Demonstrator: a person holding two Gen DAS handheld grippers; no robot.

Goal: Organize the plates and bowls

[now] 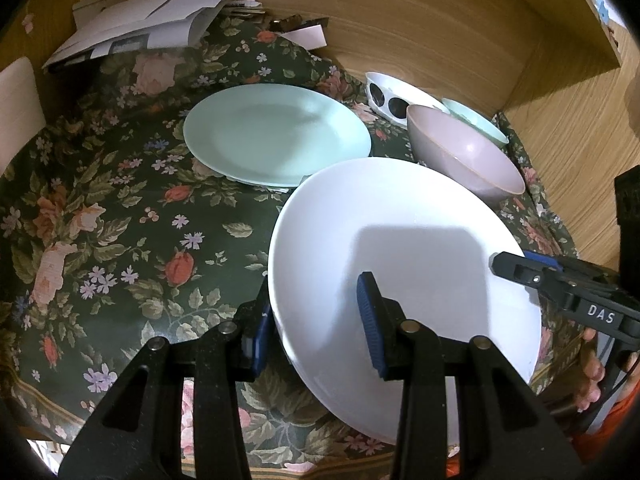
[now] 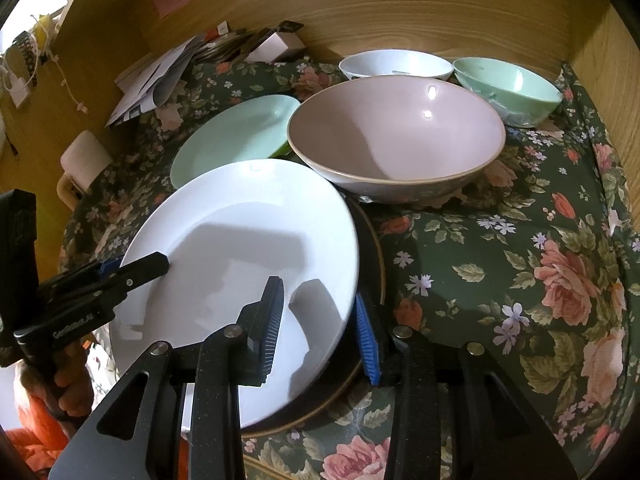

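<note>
A white plate (image 1: 400, 240) (image 2: 248, 248) is held tilted above the floral tablecloth. My left gripper (image 1: 316, 328) is shut on its left rim, one finger under and one on top. My right gripper (image 2: 320, 332) is shut on its right rim; it also shows in the left wrist view (image 1: 524, 272). A dark plate (image 2: 372, 264) with a tan rim lies under the white plate. A mint plate (image 1: 276, 132) (image 2: 236, 136) lies behind. A pink bowl (image 1: 464, 152) (image 2: 396, 132), a white bowl (image 1: 392, 96) (image 2: 396, 64) and a mint bowl (image 1: 476, 120) (image 2: 508, 84) stand at the back.
Papers and envelopes (image 1: 140, 32) (image 2: 156, 84) are piled at the back left. Wooden walls (image 1: 400, 32) (image 2: 400, 8) close the table at the back and right. A white chair back (image 1: 16, 108) stands at the left.
</note>
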